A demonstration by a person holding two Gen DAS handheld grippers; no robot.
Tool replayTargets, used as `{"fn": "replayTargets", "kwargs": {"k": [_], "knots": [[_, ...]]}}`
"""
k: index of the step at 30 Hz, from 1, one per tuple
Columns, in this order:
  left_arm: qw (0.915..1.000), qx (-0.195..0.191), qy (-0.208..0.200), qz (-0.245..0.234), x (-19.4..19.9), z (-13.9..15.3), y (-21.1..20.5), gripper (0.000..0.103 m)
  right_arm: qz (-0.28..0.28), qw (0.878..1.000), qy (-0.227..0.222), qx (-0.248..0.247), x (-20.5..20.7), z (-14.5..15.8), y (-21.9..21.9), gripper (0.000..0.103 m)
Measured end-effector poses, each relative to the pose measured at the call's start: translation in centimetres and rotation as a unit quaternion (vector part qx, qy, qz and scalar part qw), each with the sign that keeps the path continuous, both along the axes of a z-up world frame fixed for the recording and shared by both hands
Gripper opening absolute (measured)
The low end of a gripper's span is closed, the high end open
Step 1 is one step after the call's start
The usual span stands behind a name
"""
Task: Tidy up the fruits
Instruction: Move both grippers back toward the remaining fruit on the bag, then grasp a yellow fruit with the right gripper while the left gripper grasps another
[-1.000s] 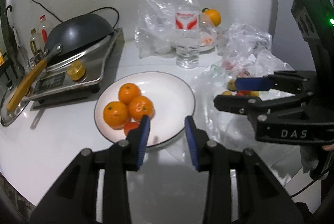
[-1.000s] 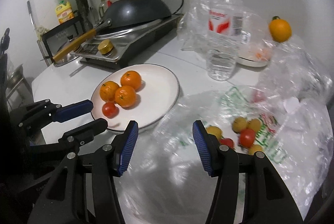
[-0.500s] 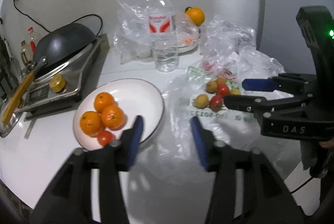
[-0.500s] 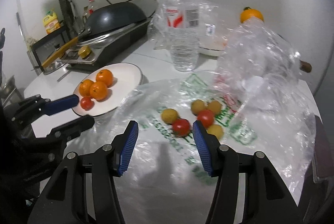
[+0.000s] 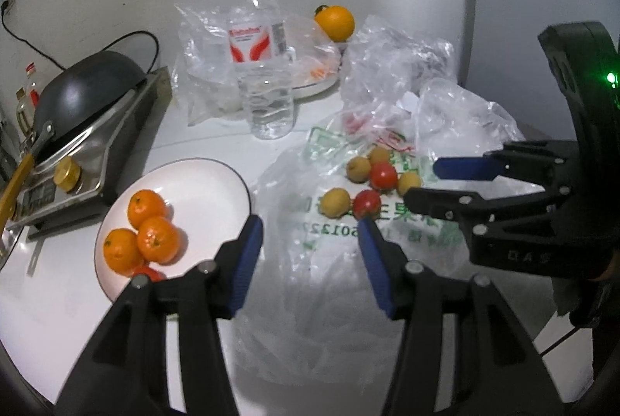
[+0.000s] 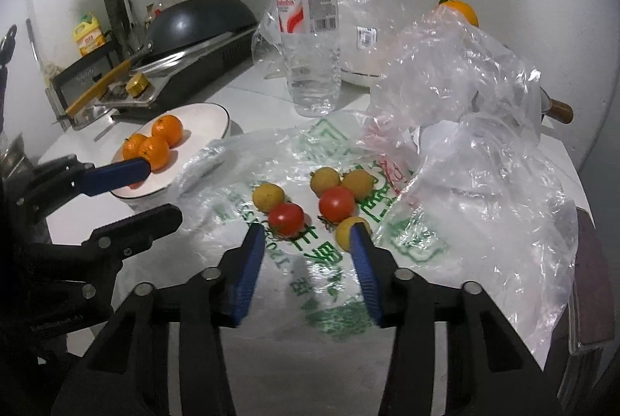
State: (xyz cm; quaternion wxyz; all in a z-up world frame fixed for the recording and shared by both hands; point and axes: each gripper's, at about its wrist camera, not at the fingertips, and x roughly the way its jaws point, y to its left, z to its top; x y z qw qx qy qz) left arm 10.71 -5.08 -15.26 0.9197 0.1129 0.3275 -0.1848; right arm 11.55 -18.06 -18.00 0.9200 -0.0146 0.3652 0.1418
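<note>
A white plate (image 5: 217,170) (image 6: 211,113) holds three oranges (image 5: 157,237) (image 6: 159,140) and a small tomato (image 5: 150,272). On a flattened printed plastic bag (image 6: 329,261) lie two red tomatoes (image 6: 286,218) (image 5: 383,175) and several small yellow fruits (image 6: 268,196) (image 5: 336,201). My right gripper (image 6: 308,230) (image 5: 421,180) hovers just short of them; its jaws are closing with nothing between the pads, and one yellow fruit (image 6: 346,226) sits by its right fingertip. Near the plate's edge my left gripper (image 5: 309,226) (image 6: 164,189) stands open and empty.
A water bottle (image 5: 263,67) (image 6: 310,28) stands behind the bag. A dark wok (image 5: 85,90) sits on a stove at the left. Crumpled clear bags (image 6: 465,86) pile up at the right, with a large orange (image 5: 334,21) (image 6: 459,9) behind them.
Both grippers have swung right, from the plate toward the fruits on the bag. The left jaws have widened and the right jaws have narrowed.
</note>
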Motion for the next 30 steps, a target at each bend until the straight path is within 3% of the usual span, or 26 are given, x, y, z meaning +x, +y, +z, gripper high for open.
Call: {"fn": "replayTargets", "kwargs": {"k": [2,13,20,30], "knots": [[1.0000,0.007,-0.001,-0.001,0.3,-0.2,-0.5,0.053,0.000,1.000,0.000,-0.007,0.4,-0.3,-0.1,0.038],[0.9996,0.020,0.009,-0.016,2.5,-1.5,-2.1,0.051,-0.005,1.000,0.019,-0.023,2.8,-1.7,-0.8,0.037],[0.9990,0.025,0.021,-0.029,4.9,-2.4,-3.1,0.043,-0.008,0.999,0.039,-0.020,3.8,-2.6,-1.4,0.037],[0.9972,0.038,0.050,-0.041,6.8,-4.1,-4.1,0.043,-0.002,0.998,0.051,-0.021,4.4,-3.0,-1.3,0.034]]}}
